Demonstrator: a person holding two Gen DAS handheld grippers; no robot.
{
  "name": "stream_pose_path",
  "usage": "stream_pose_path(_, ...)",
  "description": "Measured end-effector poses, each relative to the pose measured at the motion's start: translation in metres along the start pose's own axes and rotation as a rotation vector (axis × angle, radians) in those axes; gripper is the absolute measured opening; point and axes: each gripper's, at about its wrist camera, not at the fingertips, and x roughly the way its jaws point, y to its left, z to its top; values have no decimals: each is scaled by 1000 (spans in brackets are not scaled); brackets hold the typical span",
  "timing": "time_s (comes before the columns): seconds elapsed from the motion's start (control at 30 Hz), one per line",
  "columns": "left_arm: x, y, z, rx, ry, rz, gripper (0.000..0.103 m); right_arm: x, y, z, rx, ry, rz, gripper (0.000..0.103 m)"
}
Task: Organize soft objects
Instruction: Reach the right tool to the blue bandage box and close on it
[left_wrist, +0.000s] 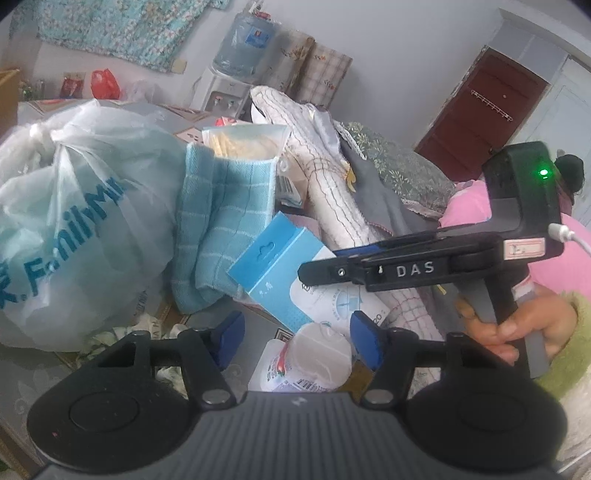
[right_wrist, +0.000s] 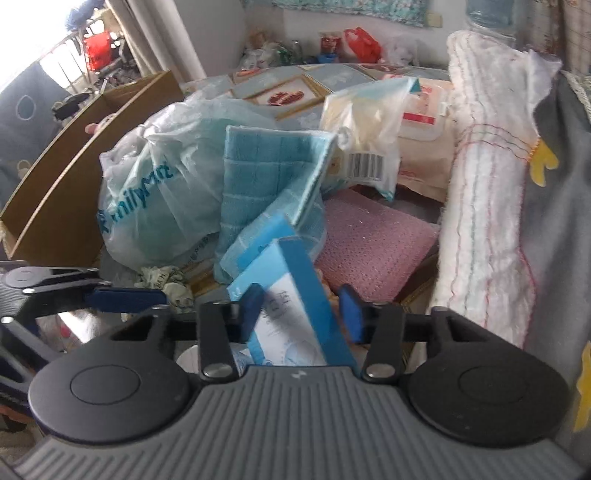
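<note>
Two grippers low over pile. Right gripper (right_wrist: 301, 306) straddles blue box (right_wrist: 295, 314) leaning on blue towel (right_wrist: 266, 173); grip unconfirmed. Left gripper (left_wrist: 295, 338) half-open, empty above plastic cup (left_wrist: 317, 350). We square pads on box faces before lifting.

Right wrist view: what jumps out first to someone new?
The blue-and-white box standing tilted between the right gripper fingers, one pad against it, the other apart. Behind it a blue checked towel leans on a pale FamilyMart bag at left; a white rolled towel fills the right.
</note>
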Motion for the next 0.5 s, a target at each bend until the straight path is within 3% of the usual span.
stream_pose_path(0.17,9,-2,7,7,17,-19,64,-15,6,-2,-28,-67,-7,31)
stream_pose_path(0.37,19,-12,20,54,28,-35,79,-34,3,0,-7,-163,-27,24)
stream_pose_path(0.5,28,-18,29,78,51,-74,89,-38,-9,-1,81,-214,-17,20)
